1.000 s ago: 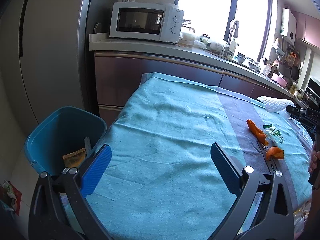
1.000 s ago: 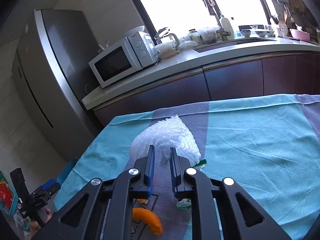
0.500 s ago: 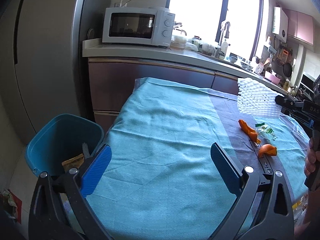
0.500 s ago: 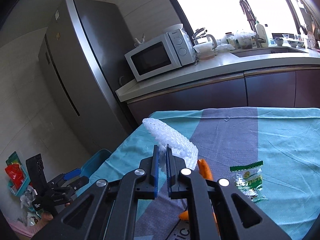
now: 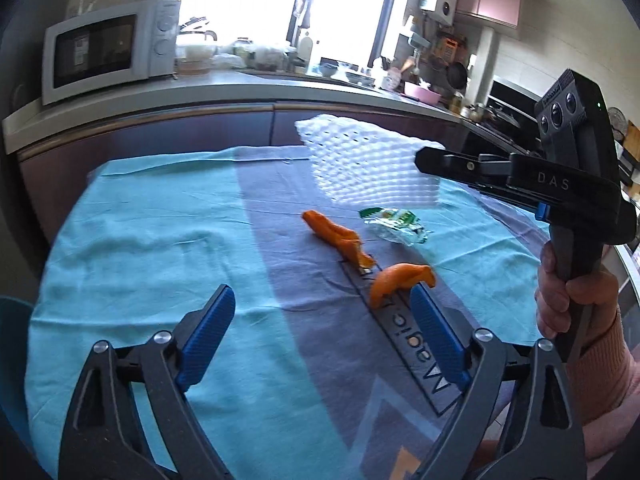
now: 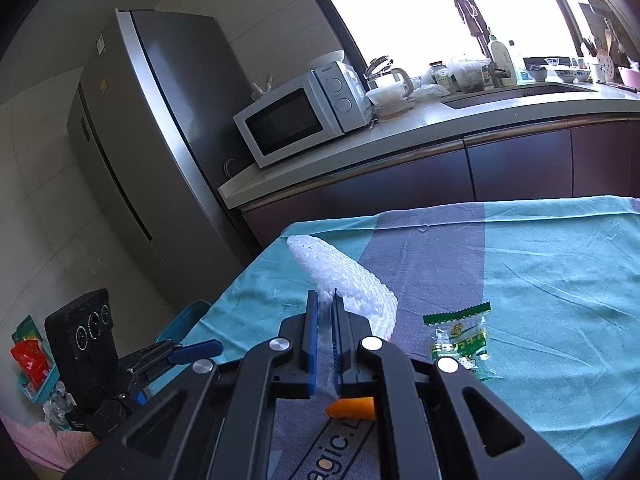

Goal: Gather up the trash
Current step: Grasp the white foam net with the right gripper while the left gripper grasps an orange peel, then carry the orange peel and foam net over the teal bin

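At the bottom of the left wrist view, the left gripper (image 5: 320, 312) is seen with its blue-padded jaws spread wide and closing; nothing is held between them. Just beyond its right pad, a curled piece of orange peel (image 5: 400, 278) is laid on the grey stripe of a teal cloth (image 5: 160, 248). A longer orange peel strip (image 5: 334, 236) is found slightly farther up, near the centre of the frame, and a clear green-printed wrapper (image 5: 396, 222) is seen beside it to the right. Above these, in the upper middle, a white foam net (image 5: 368, 164) is pinched and held up off the cloth by the right gripper (image 5: 424, 158), which is gripped by a hand (image 5: 568, 300) at the right edge.

In the right wrist view, the right gripper's pads are pressed together on the net's edge at lower centre. At the lower left, part of a blue bin (image 6: 186, 320) is visible beside the cloth. Farther back, a white microwave (image 6: 298, 114) is set on the counter, with a grey refrigerator (image 6: 160, 140) at upper left.
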A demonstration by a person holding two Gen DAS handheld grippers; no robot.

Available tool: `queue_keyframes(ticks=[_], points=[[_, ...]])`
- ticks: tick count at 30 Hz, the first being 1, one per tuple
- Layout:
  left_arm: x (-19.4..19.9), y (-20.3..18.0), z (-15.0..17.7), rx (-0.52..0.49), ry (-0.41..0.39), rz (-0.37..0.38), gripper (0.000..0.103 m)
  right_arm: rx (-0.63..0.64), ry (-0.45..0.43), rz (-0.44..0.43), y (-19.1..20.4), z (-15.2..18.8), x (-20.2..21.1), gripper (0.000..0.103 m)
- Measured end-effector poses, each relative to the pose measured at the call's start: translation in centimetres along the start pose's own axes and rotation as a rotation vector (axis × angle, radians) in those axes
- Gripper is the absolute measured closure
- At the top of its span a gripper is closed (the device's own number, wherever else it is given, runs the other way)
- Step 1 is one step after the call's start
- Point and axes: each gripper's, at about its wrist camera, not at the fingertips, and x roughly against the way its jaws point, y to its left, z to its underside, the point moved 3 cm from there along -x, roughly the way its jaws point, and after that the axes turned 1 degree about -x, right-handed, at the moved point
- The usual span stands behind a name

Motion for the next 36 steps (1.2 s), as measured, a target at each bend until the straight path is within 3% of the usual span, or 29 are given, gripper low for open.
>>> queue_keyframes(ticks=[5,15,18,28,36], points=[[-3.9,-2.6,-0.4,-0.028,0.078,0.115,0.031,-0.018,-0.003,0.007,-1.0,0.3,0.4,0.097],[-9.2,-4.7,-0.5,-0.048,0.233,0.170,0.063,-0.045,0.009,-0.009,-2.2,0.8,0.0,0.098],[-9.9,-4.7,-0.3,-0.036,0.257,0.176,0.080,-0.045,0.009,-0.015,-2.1,0.8,0.0,0.098],[-8.1,-3.5,0.1,0.018,0.225,0.182,0.090,-0.042,0.003,-0.031,-1.7,0.6,0.3,0.098],[-3.1,-0.6,0.1,0.074,0.135,0.110,0.090,-0.013,0.004,-0.077,0.0,0.2,0.1,0.098]])
